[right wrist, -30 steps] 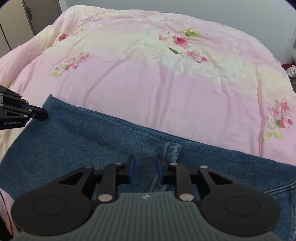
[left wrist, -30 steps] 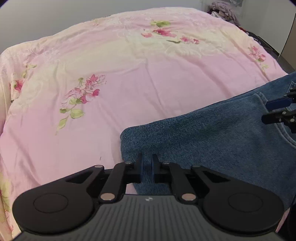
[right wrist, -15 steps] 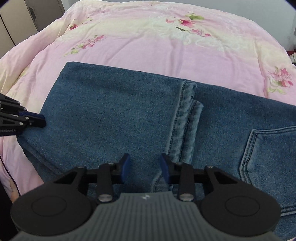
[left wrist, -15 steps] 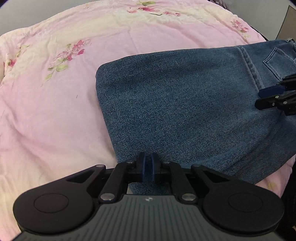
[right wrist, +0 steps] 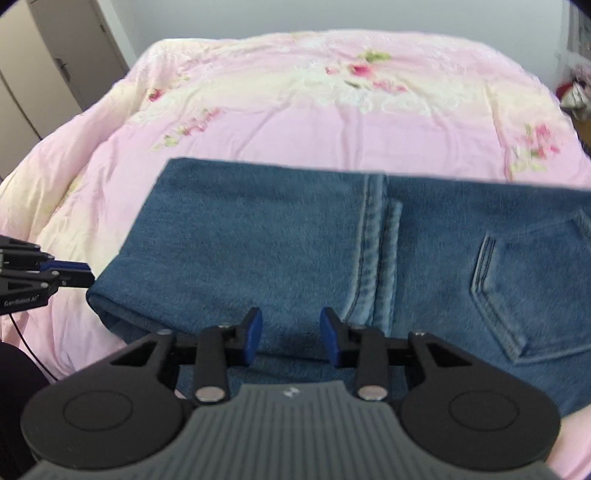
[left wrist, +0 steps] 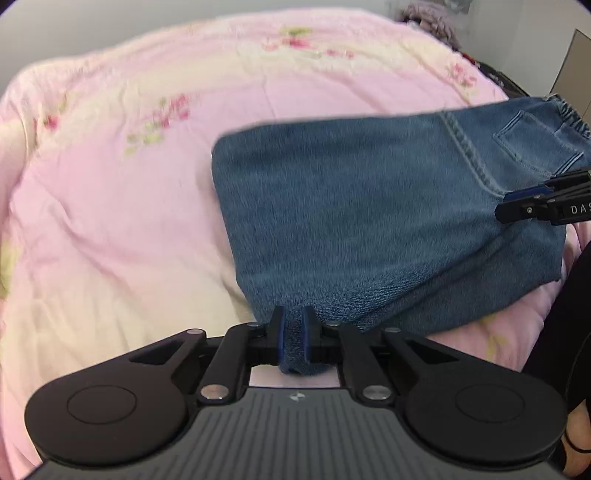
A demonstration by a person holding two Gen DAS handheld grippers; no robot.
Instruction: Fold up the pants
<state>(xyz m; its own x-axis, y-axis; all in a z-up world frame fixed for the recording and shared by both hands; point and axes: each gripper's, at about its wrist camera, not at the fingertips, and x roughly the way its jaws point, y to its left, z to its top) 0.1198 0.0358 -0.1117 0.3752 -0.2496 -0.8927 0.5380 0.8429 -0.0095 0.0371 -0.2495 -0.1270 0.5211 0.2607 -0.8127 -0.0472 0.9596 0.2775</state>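
Blue denim pants (left wrist: 362, 221) lie folded on the pink floral bed cover, with a back pocket (right wrist: 532, 284) and a leg hem seam (right wrist: 376, 240) showing. My left gripper (left wrist: 293, 334) is shut on the near left corner of the pants (left wrist: 295, 350). It also shows at the left edge of the right wrist view (right wrist: 79, 278). My right gripper (right wrist: 291, 334) is open, its blue pads apart just above the near edge of the pants (right wrist: 258, 258). It appears at the right edge of the left wrist view (left wrist: 513, 206).
The pink floral bed cover (left wrist: 129, 184) spreads wide to the left and behind the pants. Wardrobe doors (right wrist: 48, 62) stand at the far left. A heap of clothes (left wrist: 428, 18) lies beyond the bed's far corner. The bed's near edge is close to me.
The right gripper's jaws have opened wider and let the denim go. The folded pants now lie lower on the bed, with the left gripper still clamped on their corner.
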